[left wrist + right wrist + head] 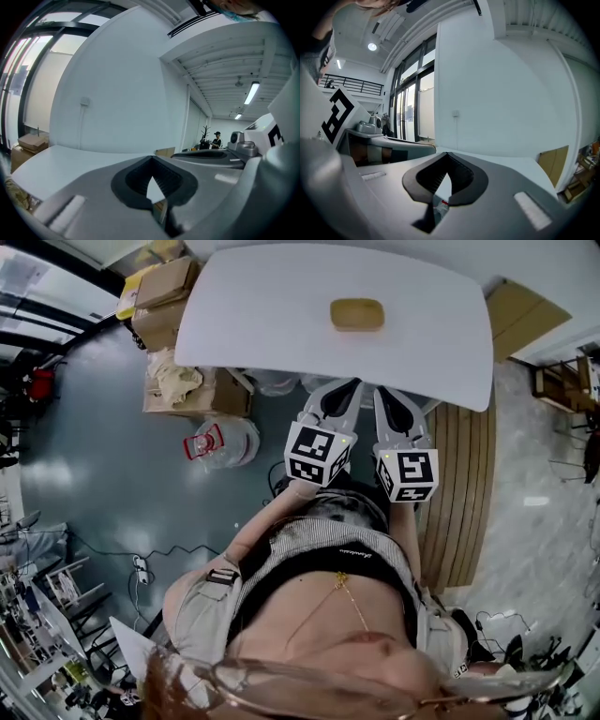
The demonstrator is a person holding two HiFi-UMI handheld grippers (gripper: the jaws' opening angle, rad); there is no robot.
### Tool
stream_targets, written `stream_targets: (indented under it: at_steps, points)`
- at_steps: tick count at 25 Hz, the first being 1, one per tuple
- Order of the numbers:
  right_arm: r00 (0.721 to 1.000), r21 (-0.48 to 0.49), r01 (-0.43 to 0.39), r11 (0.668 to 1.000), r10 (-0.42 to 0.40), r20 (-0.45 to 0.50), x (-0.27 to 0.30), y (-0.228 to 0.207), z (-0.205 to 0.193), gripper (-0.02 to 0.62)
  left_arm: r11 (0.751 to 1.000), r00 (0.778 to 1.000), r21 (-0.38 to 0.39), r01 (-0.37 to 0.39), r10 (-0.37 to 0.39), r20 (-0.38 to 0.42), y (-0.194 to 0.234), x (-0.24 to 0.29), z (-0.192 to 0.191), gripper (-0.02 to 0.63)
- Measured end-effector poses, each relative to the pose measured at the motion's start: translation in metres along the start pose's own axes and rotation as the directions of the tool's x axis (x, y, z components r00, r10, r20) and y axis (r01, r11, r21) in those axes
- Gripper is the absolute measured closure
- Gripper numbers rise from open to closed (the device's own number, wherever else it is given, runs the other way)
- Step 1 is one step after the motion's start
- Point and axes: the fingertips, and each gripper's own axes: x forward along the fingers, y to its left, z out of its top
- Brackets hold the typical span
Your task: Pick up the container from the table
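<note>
The container (357, 314), a shallow tan tray with rounded corners, sits on the white bench (272, 324) toward the far edge, a little right of the middle, with bare bench top all round it. Its inside shows the same tan as its rim; whether anything lies in it cannot be told from the head view. Both grippers hang side by side at the near edge of the bench, well apart from the container and pointing toward it. The left gripper (348, 386) has its fingers pressed together at the tips, nothing between them, only a sliver of bench showing through the gap behind the dark pads (136, 180). The right gripper (386, 393) is the same: fingers closed tip to tip and empty. On the floor to the left of the bench stand cardboard boxes (165, 292); one open box (225, 395) holds crumpled pale wrapping (175, 381). Just beside it is a clear water jug (225, 442) with a red handle.
</note>
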Motion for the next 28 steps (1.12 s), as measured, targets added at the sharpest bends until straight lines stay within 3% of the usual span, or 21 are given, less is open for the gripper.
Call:
stream_targets:
  at_steps: [20,28]
  points:
    - [0.998,-0.027,0.061,0.998,-0.061,-0.016,0.112,-0.023,0.026,0.569,0.995,0.995,0.002,0.096,-0.096,0.001,0.085,0.069,0.028,0.604]
    - [0.997,-0.031,0.069,0.997,-0.07,-0.014,0.149,-0.017,0.031,0.569,0.996,0.996,-0.001,0.089,-0.089,0.007,0.125,0.076,0.035,0.604]
